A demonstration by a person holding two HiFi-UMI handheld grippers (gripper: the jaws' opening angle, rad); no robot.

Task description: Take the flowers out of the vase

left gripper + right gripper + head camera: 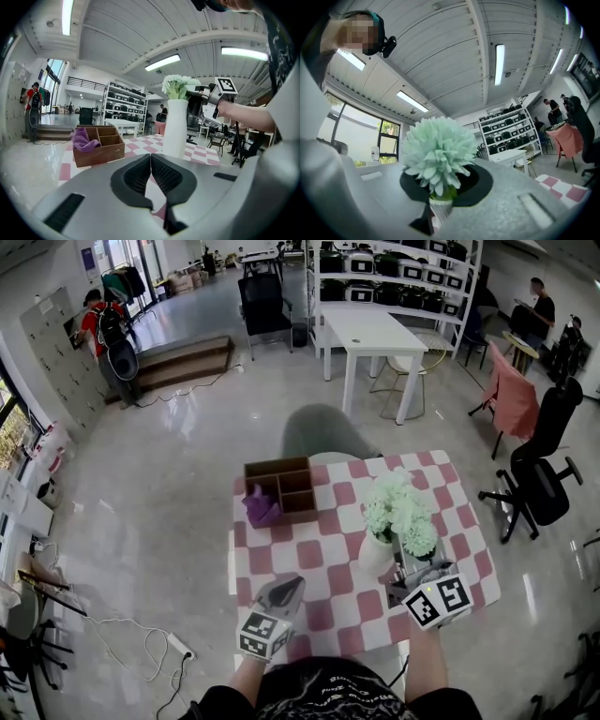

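Hold the right claw (440, 206) pinched almost closed on the stem of one pale green flower (438, 152), with the bloom just above the grip. Look for the white vase (375, 554) near the middle of the checked worktop (328, 615), with the other flowers (401, 512) bunched over its mouth toward 1 o'clock and the right claw close by at 4 o'clock. Judge the stem as still mostly inside the vase. Draw it up straight along its own line, slowly, to avoid dragging neighbouring blooms or tipping the tall, narrow vase. Rest the left claw (150, 164), closed on nothing, at 7 o'clock of the vase, or bring it in to steady the vase against rocking. Steer clear of the wooden box (281, 488) and purple cloth (261, 507) at 11 o'clock.
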